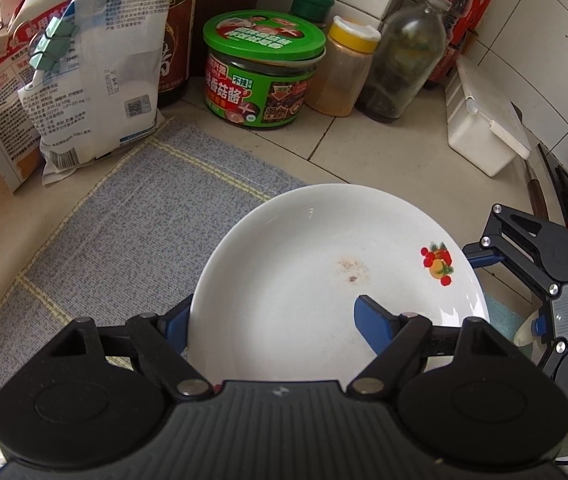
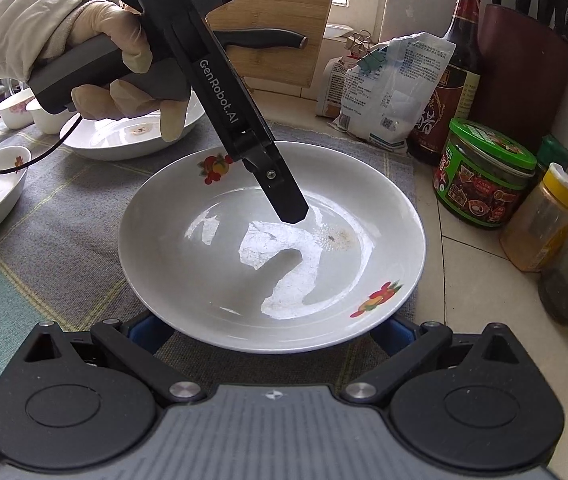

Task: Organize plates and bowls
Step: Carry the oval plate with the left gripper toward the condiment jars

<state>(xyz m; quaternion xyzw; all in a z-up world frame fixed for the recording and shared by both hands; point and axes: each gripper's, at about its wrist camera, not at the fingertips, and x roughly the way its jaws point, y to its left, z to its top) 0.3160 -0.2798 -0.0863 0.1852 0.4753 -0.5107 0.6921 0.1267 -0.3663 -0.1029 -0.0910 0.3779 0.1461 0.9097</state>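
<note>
On the grey woven mat (image 2: 63,216) that covers the tiled surface (image 1: 384,140), a white plate (image 2: 211,264) with fruit prints on its rim is gripped at one edge by the left gripper (image 1: 271,322): one blue finger lies inside the dish, the other under its rim. From the right wrist view, a gloved hand (image 2: 123,60) holds that tool slanting down into the plate. The right gripper (image 2: 271,330) has its fingers spread on either side of the plate's near rim, tips hidden beneath it, so I cannot tell whether they touch. More plates (image 2: 131,132) and small bowls (image 2: 15,108) stand further left. A green-lidded jar (image 1: 261,68) sits behind.
</note>
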